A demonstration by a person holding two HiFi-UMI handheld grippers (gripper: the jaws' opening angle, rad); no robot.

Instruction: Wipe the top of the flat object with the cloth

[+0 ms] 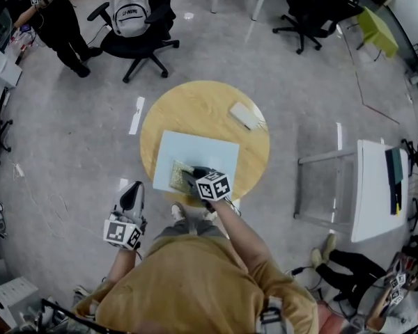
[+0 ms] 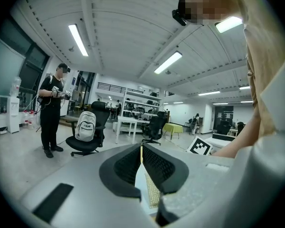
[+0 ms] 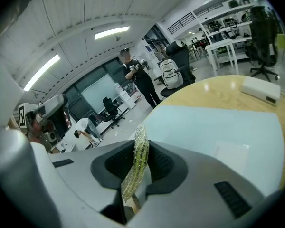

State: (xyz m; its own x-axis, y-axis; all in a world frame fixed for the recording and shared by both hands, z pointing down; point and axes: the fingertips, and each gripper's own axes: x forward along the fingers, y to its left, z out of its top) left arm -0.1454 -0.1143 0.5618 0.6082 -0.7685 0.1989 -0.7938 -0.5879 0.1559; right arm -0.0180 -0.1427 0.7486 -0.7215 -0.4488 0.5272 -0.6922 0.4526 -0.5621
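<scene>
Clearly, the right gripper [image 3: 142,145] has its two fingers closed on the yellow-green knobbly cloth [image 3: 135,171]. The cloth stands as a thin strip squeezed between the black pads and sticks out above them. In the head view this gripper [image 1: 190,177] is over the near part of the pale blue flat rectangular board [image 1: 198,150], and the cloth [image 1: 177,173] lies on the board's top at about 7 o'clock from the board's middle.

The left gripper [image 2: 141,149] has its fingers pressed together at the tips, with nothing between them; through the thin slit below the tips only the board and cloth behind are seen. In the head view it [image 1: 134,192] hangs over the grey floor at about 8 o'clock from the round wooden table [image 1: 195,103], apart from the table's edge.

I count two grippers, one cloth, one blue board and one table. There is also one white flat box [image 1: 245,115], which lies on the bare wood at about 2 o'clock from the table's middle, apart from the board.
</scene>
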